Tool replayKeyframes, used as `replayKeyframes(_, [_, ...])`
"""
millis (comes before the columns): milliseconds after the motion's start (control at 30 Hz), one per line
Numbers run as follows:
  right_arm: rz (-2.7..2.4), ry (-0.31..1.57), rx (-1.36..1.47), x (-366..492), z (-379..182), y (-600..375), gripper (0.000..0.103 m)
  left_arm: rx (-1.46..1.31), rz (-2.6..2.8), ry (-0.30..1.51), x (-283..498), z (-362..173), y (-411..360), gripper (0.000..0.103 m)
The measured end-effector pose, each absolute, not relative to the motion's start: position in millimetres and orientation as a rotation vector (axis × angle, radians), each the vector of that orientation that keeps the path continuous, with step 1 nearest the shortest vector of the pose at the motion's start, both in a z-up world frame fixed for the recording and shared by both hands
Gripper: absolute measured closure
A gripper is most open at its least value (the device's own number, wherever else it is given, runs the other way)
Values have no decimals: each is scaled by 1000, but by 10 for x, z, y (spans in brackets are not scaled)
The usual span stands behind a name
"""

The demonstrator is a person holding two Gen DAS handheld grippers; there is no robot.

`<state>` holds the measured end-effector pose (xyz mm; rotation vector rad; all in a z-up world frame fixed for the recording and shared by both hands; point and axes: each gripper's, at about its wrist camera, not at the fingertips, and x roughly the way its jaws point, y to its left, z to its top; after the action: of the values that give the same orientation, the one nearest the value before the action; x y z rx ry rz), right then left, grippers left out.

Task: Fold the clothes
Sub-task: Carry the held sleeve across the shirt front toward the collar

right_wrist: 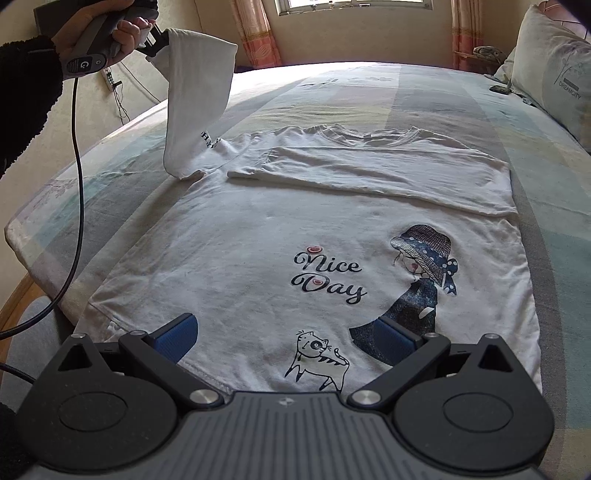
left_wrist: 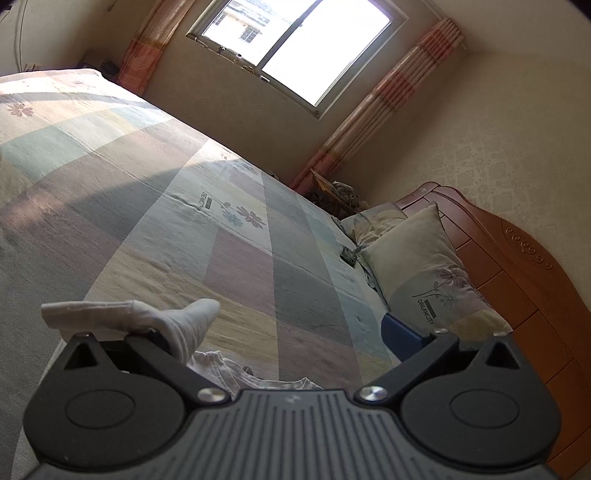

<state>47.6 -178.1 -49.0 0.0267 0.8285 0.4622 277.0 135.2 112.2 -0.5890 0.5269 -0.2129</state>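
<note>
A white T-shirt (right_wrist: 258,229) lies print side up on the bed (right_wrist: 461,103), collar toward the window (left_wrist: 295,48) and hem just beside the right tongs (right_wrist: 286,338). The print reads "Nice Day" beside a figure in a hat, with a cat below.

**Condition of the garment**
- One sleeve (right_wrist: 369,166) is already folded flat across the chest, below the collar.
- The other sleeve (right_wrist: 195,92) is lifted clear of the bed. Its free end hangs from the left tongs (right_wrist: 155,40); its root is attached at the shoulder, resting on the bed.

**Condition of the tongs**
- Left tongs: closed on the lifted sleeve. In the left wrist view, white ribbed fabric (left_wrist: 147,317) drapes over the left finger (left_wrist: 147,350), and the far blue pad (left_wrist: 402,339) stands well apart. The right wrist view shows the cloth clamped, held up by a hand (right_wrist: 96,29) in a dark sleeve.
- Right tongs: spread wide and empty, hovering over the hem with both blue pads (right_wrist: 177,336) clear of the cloth.

**Step in hand**
Folding of the second sleeve, judged to be early in the task: the body is not yet folded.

**Next move**
Carry the lifted sleeve inward across the chest and lay it flat over or beside the folded one, without dragging the shoulder. Release only once the cloth rests flat. The right tongs are placed to grip the hem afterwards.
</note>
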Motion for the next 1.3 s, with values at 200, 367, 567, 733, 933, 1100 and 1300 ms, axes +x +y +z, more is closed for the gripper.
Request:
replayKeyframes(200, [448,819,59,456,-501,-1920,0,-565,-237,545,2857,1177,1026,1])
replayKeyframes(367, [433,811,82,441,-515,-2030,0,-530,-255,571,2953,1192,750,1])
replayKeyframes(567, [426,792,116,424,-518,-2141,0,-503,-287,594,3074,1193,432,1])
replayKeyframes(733, [411,795,136,438,-553,-2220,0,-479,-316,635,3174,1091,166,1])
replayKeyframes(933, [404,797,151,445,-585,-2272,0,-456,-339,692,3291,884,-101,1])
replayKeyframes(1100, [396,799,156,450,-597,-2308,0,-446,-348,709,3369,786,-251,1])
replayKeyframes(1300, [386,804,163,465,-619,-2356,0,-453,-341,692,3467,760,-334,1])
